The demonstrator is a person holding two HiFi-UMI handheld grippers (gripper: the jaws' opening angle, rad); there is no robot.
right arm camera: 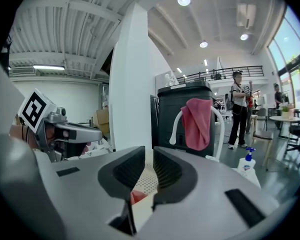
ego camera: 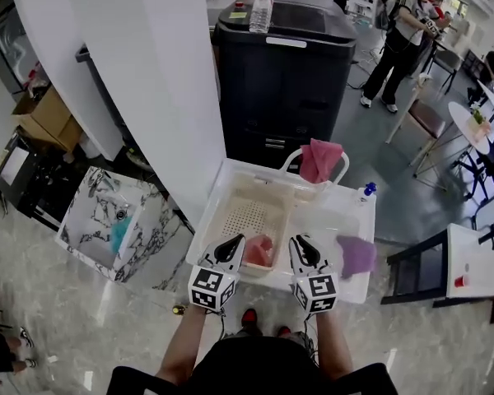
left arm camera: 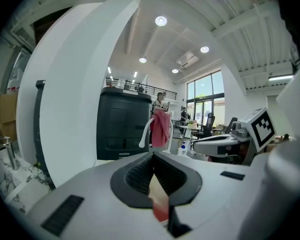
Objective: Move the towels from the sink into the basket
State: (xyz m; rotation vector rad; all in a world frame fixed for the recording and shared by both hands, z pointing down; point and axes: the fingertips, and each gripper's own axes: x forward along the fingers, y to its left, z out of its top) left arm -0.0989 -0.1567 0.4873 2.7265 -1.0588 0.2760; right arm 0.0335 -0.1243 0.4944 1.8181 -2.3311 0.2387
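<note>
Because the towels are judged to be light, limp cloth that sags when lifted, each is best pinched at a raised fold near its middle. A purple towel (ego camera: 356,253) lies at the right end of the sink (ego camera: 346,212). A pink towel (ego camera: 319,161) hangs over the faucet (ego camera: 290,161), and a red towel (ego camera: 260,250) rests in the basket (ego camera: 249,212). The left gripper (ego camera: 235,242) is closed on nothing. The right gripper (ego camera: 300,242) stands narrowly apart, empty.

You see: red towel (ego camera: 260,250), cream perforated basket (ego camera: 249,212), purple towel (ego camera: 356,255), pink towel (ego camera: 319,160), white sink (ego camera: 333,212), grey-veined white marble counter (ego camera: 151,227).
</note>
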